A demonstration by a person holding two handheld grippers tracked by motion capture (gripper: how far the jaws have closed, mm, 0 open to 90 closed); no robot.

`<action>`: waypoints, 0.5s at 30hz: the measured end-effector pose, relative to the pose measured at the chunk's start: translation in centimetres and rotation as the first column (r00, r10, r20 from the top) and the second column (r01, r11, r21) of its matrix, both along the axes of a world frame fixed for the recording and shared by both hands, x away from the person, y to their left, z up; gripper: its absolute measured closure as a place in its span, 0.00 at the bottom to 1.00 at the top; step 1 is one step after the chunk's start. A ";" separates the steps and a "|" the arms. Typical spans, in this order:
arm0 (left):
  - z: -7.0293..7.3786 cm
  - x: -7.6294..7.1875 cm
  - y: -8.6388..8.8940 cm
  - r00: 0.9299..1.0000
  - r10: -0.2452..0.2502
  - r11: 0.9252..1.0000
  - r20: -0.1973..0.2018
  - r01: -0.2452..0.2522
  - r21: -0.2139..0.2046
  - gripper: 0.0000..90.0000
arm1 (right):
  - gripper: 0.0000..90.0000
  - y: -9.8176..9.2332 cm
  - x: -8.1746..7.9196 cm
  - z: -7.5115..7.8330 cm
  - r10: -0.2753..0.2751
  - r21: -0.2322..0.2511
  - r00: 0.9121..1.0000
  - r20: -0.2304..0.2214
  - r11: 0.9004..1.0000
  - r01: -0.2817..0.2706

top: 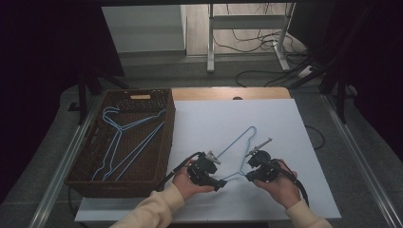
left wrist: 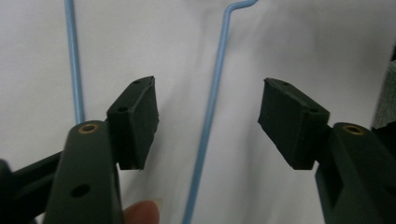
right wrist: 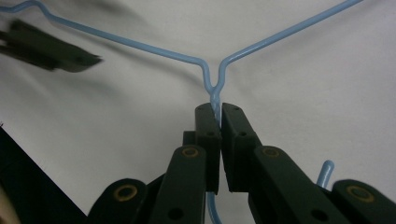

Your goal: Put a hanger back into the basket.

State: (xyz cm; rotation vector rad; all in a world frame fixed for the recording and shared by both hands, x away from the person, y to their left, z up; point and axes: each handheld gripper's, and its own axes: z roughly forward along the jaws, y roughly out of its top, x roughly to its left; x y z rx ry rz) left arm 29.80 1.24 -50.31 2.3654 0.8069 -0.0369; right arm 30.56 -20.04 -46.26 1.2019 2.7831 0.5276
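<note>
A light blue wire hanger (top: pixel 236 139) lies on the white table (top: pixel 285 123). My right gripper (top: pixel 248 175) is shut on its twisted neck; in the right gripper view the jaws (right wrist: pixel 219 109) pinch the wire just below where the hanger (right wrist: pixel 140 46) forks into its two arms. My left gripper (top: pixel 217 171) is at the hanger's near left corner. Its jaws (left wrist: pixel 208 107) stand open astride one wire of the hanger (left wrist: pixel 212 107), and the pads (left wrist: pixel 140 121) are clear of it. A second wire (left wrist: pixel 74 70) runs past on the left. A fingertip (left wrist: pixel 142 212) shows at the bottom.
A dark wicker basket (top: pixel 164 137) sits at the table's left with other blue hangers (top: pixel 119 137) inside. Beyond the far wooden edge (top: pixel 228 92) are desk legs (top: pixel 210 42) and cables on the floor. The blurred left gripper (right wrist: pixel 51 51) shows in the right gripper view.
</note>
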 end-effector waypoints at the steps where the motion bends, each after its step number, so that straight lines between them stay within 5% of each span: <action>1: -0.2 0.2 -0.2 1.000 -0.002 1.000 -0.002 0.002 0.000 0.44 | 0.96 0.0 0.0 0.0 0.001 -0.001 1.000 0.002 1.000 -0.001; 7: -0.8 0.5 -1.1 1.000 -0.011 1.000 0.003 0.011 0.001 0.56 | 0.96 0.1 -0.1 0.2 0.008 0.004 1.000 0.002 1.000 -0.008; 15: -1.3 0.6 -2.0 0.999 -0.049 0.999 -0.006 0.049 0.014 0.87 | 0.96 0.6 -0.3 0.5 0.024 0.022 1.000 0.003 0.999 -0.024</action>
